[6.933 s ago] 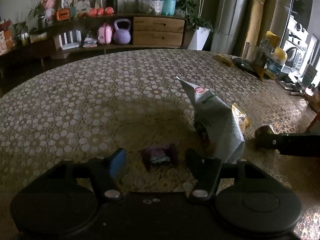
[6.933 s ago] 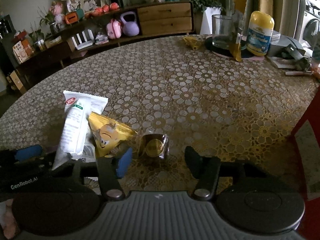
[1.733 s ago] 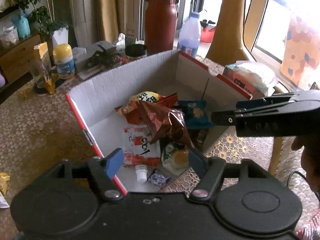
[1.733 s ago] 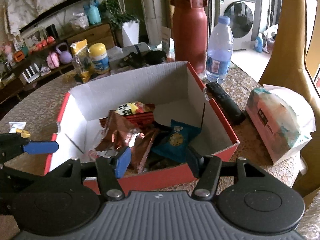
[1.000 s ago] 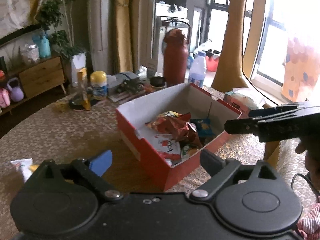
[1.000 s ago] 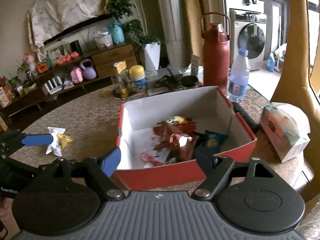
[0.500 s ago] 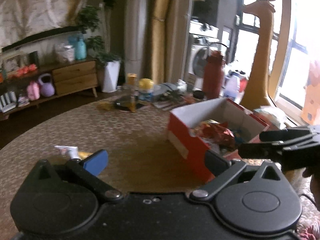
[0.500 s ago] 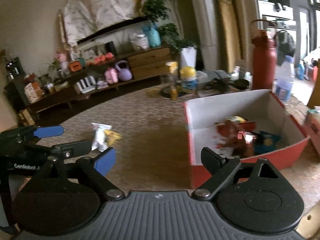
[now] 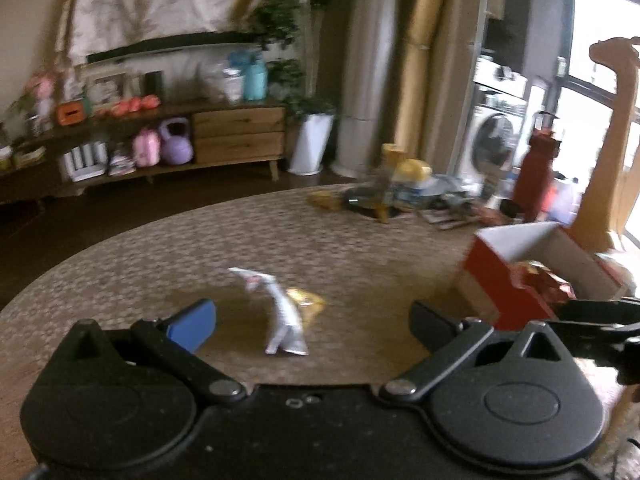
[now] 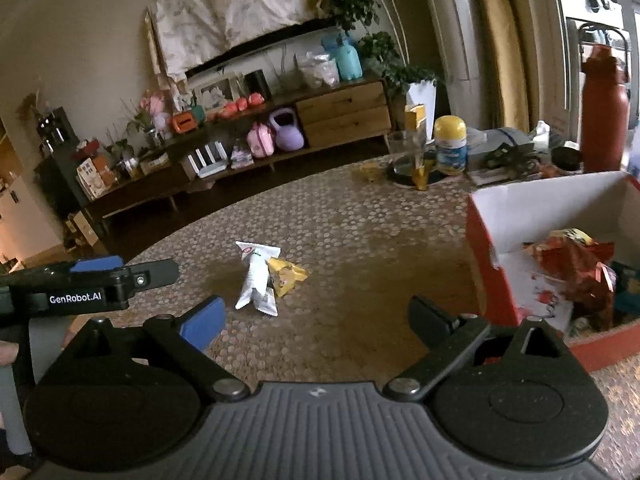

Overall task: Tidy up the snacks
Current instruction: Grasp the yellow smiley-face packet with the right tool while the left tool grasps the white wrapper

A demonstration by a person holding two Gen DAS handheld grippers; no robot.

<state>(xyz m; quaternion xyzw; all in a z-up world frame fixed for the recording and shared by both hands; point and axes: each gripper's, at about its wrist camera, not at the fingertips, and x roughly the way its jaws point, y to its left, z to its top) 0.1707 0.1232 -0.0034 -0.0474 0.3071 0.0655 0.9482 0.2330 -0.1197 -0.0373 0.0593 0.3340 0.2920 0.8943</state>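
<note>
Mostly done: red cardboard box (image 10: 486, 248), right of frame, already holds several snack packs. Left: white pouch (image 10: 256, 280) and yellow packet (image 10: 286, 274) touching, mid-frame on table (image 10: 340, 220). Left hand-held gripper (image 9: 312, 318) and right hand-held gripper (image 10: 316, 316) both spread wide, empty.

On the table (image 10: 360, 216) ahead of me lie two packets, the pouch (image 10: 256, 280) touching the wrapper (image 10: 286, 274) on its right. The box (image 10: 520, 216) stands well right of them with snacks (image 10: 576, 268) in it. The jar (image 10: 450, 150) and flask (image 10: 604, 110) stand behind the box.

Red box (image 10: 480, 248) cut off (right edge)
</note>
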